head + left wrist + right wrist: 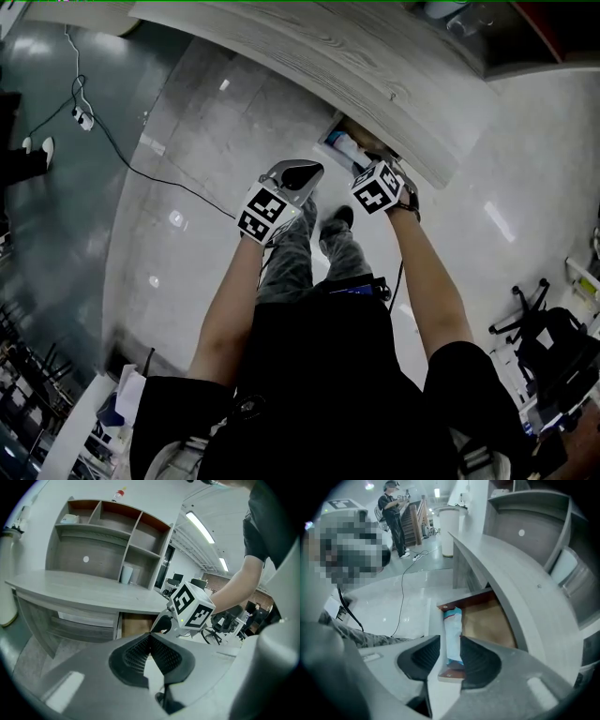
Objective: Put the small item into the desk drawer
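The desk drawer [487, 620] stands pulled out from under the curved grey desk [506, 564]. A small white packet with blue ends [452, 630] lies inside it, along the front panel. My right gripper [450, 641] hovers just above the drawer's front. Its jaws are apart, the packet shows through the gap below them, and the pads do not press on it. In the head view the right gripper [370, 169] is over the drawer [330, 141]. The left gripper [298, 176] hangs beside it over the floor. The left gripper [150, 637] has its pads together and holds nothing.
A shelf hutch [108, 531] stands on the desk top [70, 585]. A black cable [122, 155] runs across the glossy floor at the left. Office chairs [544, 333] stand at the right. Another person [396, 517] stands far off. The wearer's legs [300, 253] are below the grippers.
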The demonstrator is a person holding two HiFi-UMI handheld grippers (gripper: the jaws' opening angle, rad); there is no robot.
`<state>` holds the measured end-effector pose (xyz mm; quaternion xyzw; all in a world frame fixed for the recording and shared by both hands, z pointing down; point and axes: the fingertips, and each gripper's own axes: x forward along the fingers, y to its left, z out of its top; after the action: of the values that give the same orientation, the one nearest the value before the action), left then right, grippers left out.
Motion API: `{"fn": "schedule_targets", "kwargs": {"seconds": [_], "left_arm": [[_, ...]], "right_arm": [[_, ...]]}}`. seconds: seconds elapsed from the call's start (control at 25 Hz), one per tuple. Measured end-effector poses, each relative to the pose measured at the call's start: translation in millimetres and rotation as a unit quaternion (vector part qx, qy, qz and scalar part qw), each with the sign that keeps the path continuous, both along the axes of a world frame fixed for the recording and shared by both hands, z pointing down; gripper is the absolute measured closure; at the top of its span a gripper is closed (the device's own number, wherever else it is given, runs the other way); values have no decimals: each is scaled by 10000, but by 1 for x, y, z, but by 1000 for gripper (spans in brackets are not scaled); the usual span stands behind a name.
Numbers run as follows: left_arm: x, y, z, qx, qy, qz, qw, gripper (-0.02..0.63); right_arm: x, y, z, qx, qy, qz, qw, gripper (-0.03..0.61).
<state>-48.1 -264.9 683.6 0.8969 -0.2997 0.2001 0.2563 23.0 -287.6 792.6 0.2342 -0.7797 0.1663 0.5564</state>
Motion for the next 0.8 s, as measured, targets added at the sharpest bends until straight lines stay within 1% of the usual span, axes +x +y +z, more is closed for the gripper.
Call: {"fn": "schedule_targets", "kwargs": {"seconds": [0.2, 0.4, 0.52, 0.64, 0.8], "left_arm": [[9, 2, -13, 69, 6, 71, 10000, 612], [16, 1, -24, 118, -28, 210, 9997, 612], [23, 0, -30, 154, -41, 278, 9995, 612], [29, -6, -39, 250, -43, 384, 9989, 612], [38, -7, -52, 292, -25, 451, 9986, 612]], "right_arm": [[6, 6, -23, 68, -199, 136, 9997, 516], [13, 2, -51, 268, -492, 374, 9977, 565], [18, -1, -71, 446, -791, 518, 9945, 577], [21, -9, -96, 688, -1078, 679, 9895, 578], [28, -12, -130, 901, -1403, 902, 9819, 578]]}}
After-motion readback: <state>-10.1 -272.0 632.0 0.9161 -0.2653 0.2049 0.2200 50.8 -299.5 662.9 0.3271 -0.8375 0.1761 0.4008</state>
